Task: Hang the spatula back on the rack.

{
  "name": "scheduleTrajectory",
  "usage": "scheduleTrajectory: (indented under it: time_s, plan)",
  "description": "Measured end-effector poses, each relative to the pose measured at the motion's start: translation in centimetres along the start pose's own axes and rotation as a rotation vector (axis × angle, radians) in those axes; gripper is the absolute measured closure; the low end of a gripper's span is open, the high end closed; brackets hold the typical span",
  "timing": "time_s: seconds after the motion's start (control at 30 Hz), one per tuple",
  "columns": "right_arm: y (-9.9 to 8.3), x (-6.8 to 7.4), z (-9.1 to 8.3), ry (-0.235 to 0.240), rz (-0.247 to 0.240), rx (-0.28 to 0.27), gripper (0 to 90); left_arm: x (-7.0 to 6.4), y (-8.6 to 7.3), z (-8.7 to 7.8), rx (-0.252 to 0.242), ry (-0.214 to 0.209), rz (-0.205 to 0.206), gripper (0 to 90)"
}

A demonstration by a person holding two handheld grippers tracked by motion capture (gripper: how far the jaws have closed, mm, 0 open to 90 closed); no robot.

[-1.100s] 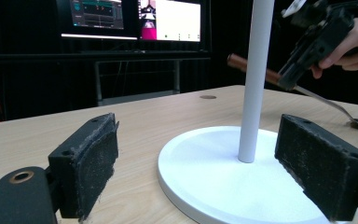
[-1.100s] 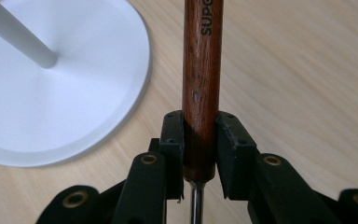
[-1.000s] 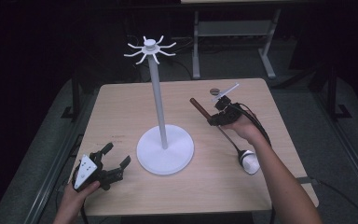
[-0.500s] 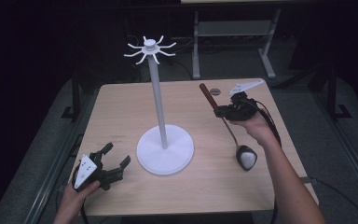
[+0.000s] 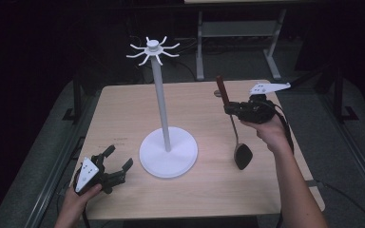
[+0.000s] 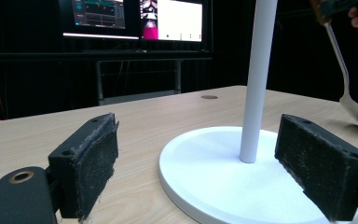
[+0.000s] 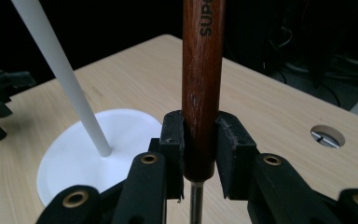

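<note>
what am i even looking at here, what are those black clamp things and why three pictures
A person sits at a wooden table holding a hand-operated two-jaw clamp in each hand. One picture is from a camera above the table; the other two come from cameras riding on each clamp, looking along its jaws. On the table stands a white stand, a pole with hooks on top. The right gripper is shut on the wooden handle of a ladle, lifted so its bowl hangs low over the table. The left gripper rests open near the table's front edge, holding nothing.
</note>
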State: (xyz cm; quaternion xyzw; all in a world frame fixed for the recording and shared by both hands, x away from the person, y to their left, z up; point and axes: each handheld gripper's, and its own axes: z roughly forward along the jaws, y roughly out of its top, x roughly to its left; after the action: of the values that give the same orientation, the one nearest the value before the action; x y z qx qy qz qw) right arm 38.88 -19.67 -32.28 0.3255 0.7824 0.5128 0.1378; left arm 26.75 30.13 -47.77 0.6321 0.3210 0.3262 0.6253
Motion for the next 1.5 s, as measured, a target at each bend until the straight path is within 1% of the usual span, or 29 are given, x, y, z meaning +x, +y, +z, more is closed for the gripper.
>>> scheduleTrajectory:
  time_s: [0.1,0.3,0.37,0.47,0.57,0.6,0.73,0.9,1.17,1.3,1.5]
  plan:
    - [-0.2,0.1,-0.8,0.004,-0.007,-0.044,73.3,0.0,0.0,0.0,0.0,0.001,-0.001,12.5]
    - [-0.1,0.3,-2.1,0.008,-0.016,-0.084,73.3,0.0,0.0,0.0,0.001,0.002,0.002,12.6]
    - [-0.1,0.4,-2.5,0.007,-0.011,-0.101,73.3,0.0,0.0,0.0,0.001,0.002,0.002,12.6]
    - [0.1,0.5,-2.9,0.011,-0.012,-0.123,73.3,0.0,0.0,0.0,0.002,0.001,0.008,12.6]
    - [0.4,0.8,-3.0,0.022,-0.019,-0.132,73.3,0.0,0.0,0.0,0.002,0.001,0.008,12.6]
    - [0.6,0.9,-3.0,0.025,-0.024,-0.136,73.3,0.0,0.0,0.0,0.001,0.001,0.0,12.6]
    - [1.4,1.6,-3.2,0.039,-0.045,-0.151,73.3,0.0,0.0,0.0,0.001,0.002,0.0,12.5]
    - [2.6,2.4,-3.6,0.068,-0.067,-0.173,73.3,0.0,0.0,0.0,-0.002,0.002,0.002,12.6]
    - [4.8,3.8,-4.0,0.121,-0.094,-0.191,73.3,0.0,0.0,0.0,-0.002,0.003,0.002,12.6]
    - [5.9,4.4,-3.9,0.152,-0.105,-0.202,73.3,0.0,0.0,0.0,-0.002,0.003,0.002,12.6]
    - [7.5,5.7,-3.4,0.192,-0.138,-0.196,73.2,0.0,0.0,0.0,-0.001,0.003,0.001,12.6]
